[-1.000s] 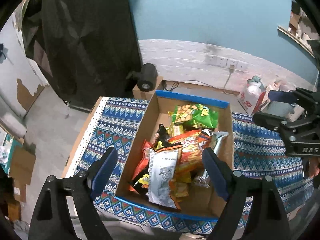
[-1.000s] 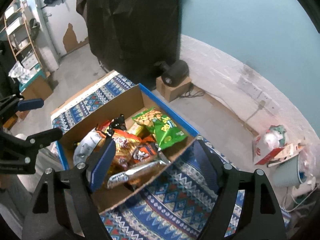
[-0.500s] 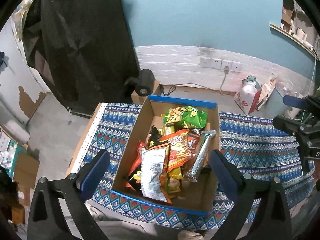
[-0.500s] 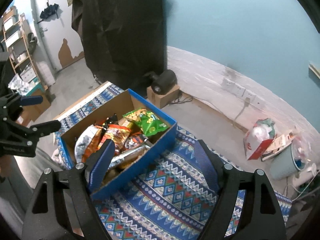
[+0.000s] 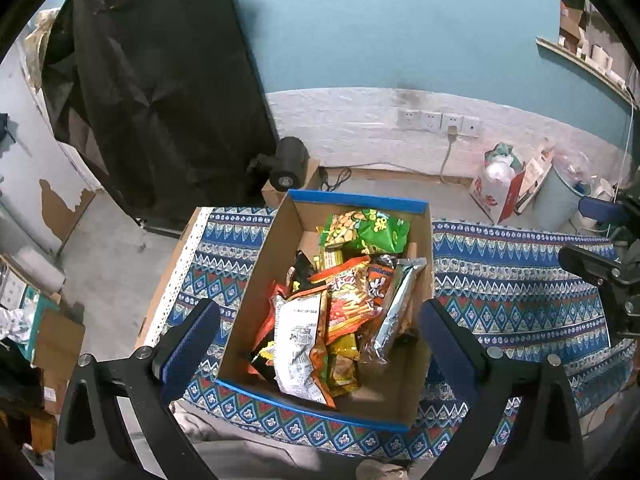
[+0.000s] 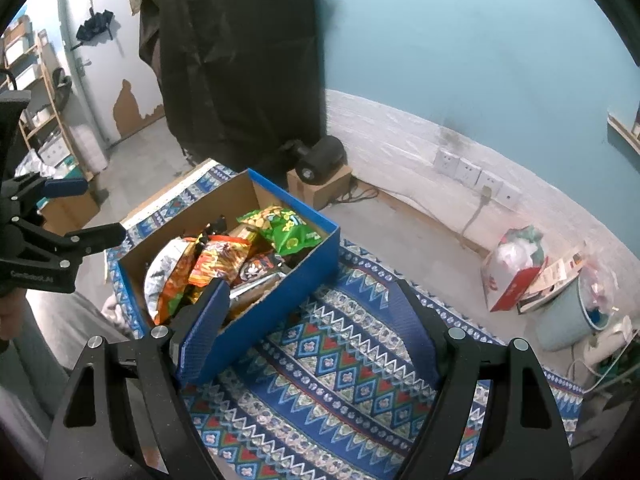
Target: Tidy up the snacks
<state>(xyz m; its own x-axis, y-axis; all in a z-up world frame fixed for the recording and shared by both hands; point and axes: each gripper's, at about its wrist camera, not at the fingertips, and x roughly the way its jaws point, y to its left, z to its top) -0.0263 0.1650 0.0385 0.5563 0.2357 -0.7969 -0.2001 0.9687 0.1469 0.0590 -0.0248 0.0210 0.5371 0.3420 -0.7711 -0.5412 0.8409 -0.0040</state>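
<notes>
A blue-edged cardboard box sits on a patterned blue cloth and holds several snack packets: a green bag at the far end, an orange bag, a white-backed bag and a silver bar. My left gripper is open and empty, held above the box. My right gripper is open and empty, held above the cloth to the right of the box. The green bag also shows in the right wrist view. The right gripper also shows at the left wrist view's right edge.
The cloth covers a low table. Behind it are a black cylinder on a small carton, wall sockets, a red-and-white bag and a pale bucket. A dark curtain hangs at the back left.
Both grippers have risen and pulled back from the box, so it looks smaller and lower in view. Both stay open and empty. The snacks have not moved.
</notes>
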